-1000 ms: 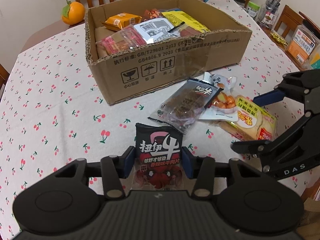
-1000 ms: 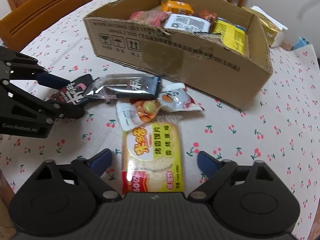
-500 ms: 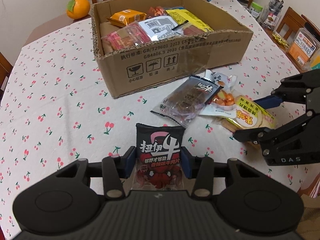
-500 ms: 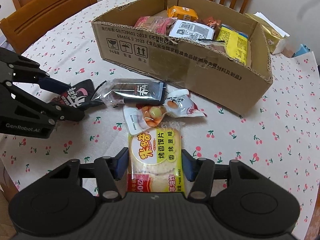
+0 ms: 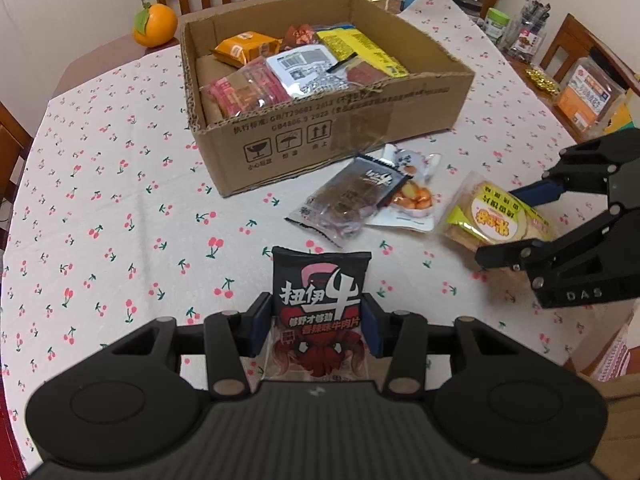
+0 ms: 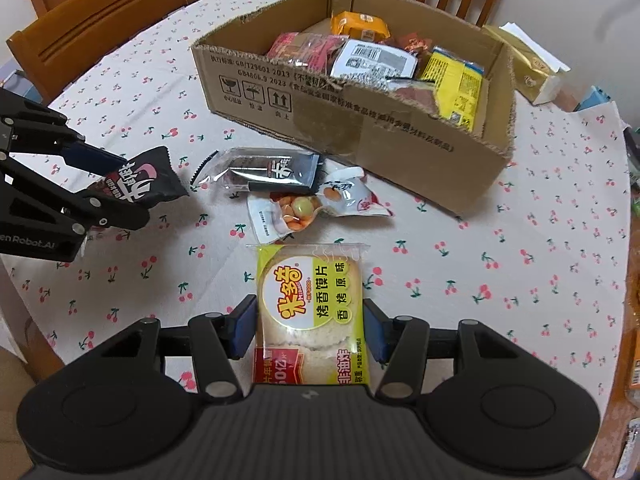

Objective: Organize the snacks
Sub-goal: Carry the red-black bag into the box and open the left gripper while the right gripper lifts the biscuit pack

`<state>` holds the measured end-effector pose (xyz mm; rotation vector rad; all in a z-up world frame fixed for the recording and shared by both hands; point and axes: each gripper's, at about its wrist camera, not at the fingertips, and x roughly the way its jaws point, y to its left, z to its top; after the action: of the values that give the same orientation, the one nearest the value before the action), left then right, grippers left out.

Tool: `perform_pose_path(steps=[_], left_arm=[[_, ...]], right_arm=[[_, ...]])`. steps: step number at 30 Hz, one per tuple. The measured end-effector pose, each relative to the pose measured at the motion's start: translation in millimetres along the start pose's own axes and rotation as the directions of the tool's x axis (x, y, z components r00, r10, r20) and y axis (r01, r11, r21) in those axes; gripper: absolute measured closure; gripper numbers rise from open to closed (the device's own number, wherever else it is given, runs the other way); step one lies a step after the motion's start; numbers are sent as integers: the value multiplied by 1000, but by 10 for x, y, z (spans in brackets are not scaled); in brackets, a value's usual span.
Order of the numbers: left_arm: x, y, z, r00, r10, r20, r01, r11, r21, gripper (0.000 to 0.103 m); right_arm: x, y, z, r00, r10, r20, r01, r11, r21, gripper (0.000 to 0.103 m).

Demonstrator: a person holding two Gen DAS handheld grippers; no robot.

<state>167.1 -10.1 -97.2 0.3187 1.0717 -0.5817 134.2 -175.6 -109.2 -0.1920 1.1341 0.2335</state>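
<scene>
My left gripper (image 5: 318, 326) is shut on a black and red beef snack packet (image 5: 320, 304), held off the cherry-print tablecloth. My right gripper (image 6: 310, 330) is shut on a yellow rice cracker pack (image 6: 310, 308), also lifted. Each gripper shows in the other's view: the right gripper (image 5: 516, 216) with the rice cracker pack (image 5: 492, 212), the left gripper (image 6: 116, 188) with the black packet (image 6: 140, 180). A dark jerky packet (image 5: 352, 196) and a clear candy bag (image 5: 412, 200) lie on the table beside the open cardboard box (image 5: 344, 136), which holds several snacks.
An orange (image 5: 154, 26) sits at the far left of the table behind the box. Wooden chairs (image 6: 100, 24) ring the table. Jars and packaged goods (image 5: 588, 88) crowd the right side, and a gold box (image 6: 528, 68) lies behind the carton.
The right gripper closed on the rice cracker pack and lifted it. Both grippers rose with their packets, so the table and box look farther away.
</scene>
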Motion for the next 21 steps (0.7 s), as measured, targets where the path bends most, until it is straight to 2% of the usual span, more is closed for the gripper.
perform_pose_path(steps=[12, 21], left_arm=[[-337, -123, 193, 999, -22, 49, 22, 1000, 13, 58], [-451, -155, 634, 989, -7, 145, 0, 999, 52, 58]], right_arm=[[-403, -111, 130, 997, 23, 79, -23, 1000, -4, 43], [-552, -206, 293, 990, 13, 141, -9, 1000, -23, 43]])
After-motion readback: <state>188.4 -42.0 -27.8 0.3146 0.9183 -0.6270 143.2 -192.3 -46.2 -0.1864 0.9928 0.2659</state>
